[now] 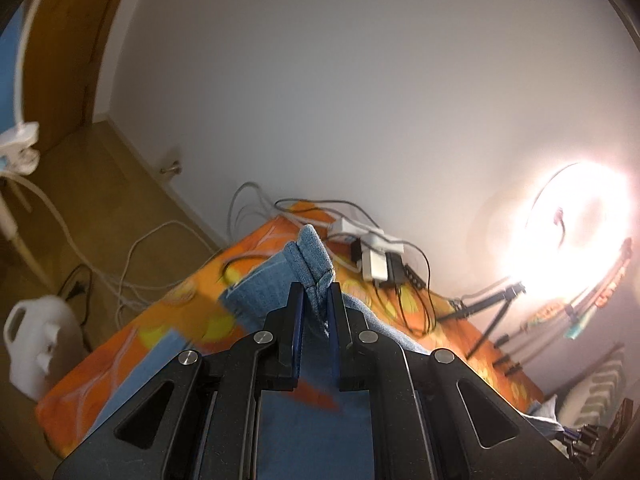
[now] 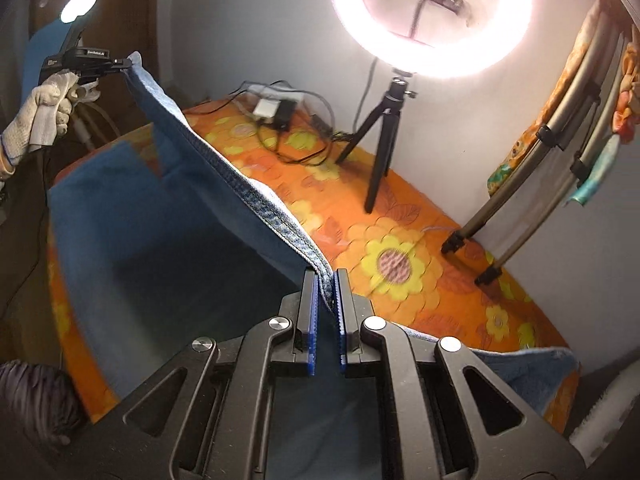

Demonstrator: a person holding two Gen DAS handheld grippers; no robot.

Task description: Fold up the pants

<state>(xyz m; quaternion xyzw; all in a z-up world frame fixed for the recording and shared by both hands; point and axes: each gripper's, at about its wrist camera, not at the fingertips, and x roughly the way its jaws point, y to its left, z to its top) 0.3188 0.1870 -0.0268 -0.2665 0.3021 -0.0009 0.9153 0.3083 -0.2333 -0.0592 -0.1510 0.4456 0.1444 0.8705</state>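
Item — pants [image 2: 192,216]: blue denim, one stitched edge lifted off the table and stretched taut between my two grippers, the rest draped over the near side of the table below.

Item — left gripper [image 1: 316,300]: I am holding it clamped on a bunched corner of the denim, a flap of it sticking up past the pads. From the right wrist view the same gripper shows at the far end of the hem, carried by a gloved hand [image 2: 44,108].

Item — right gripper [image 2: 326,280]: I am pinching the hem's near end, jaws closed on the seam.

Handling note: I am judging this to be the carry-over of a fold. To do it well I should be keeping both ends level and the hem straight between them, moving the pair together so the cloth lands edge on edge, and not letting go until the layer is lying flat.

Item — table cover [image 2: 400,240]: orange with yellow flowers.

Item — ring light [image 2: 432,16] on a small black tripod, standing on the cover and glaring strongly; adapters and cables [image 2: 276,112] lying beside it near the white wall.

Item — white plastic jug [image 1: 38,344] on the wooden floor.
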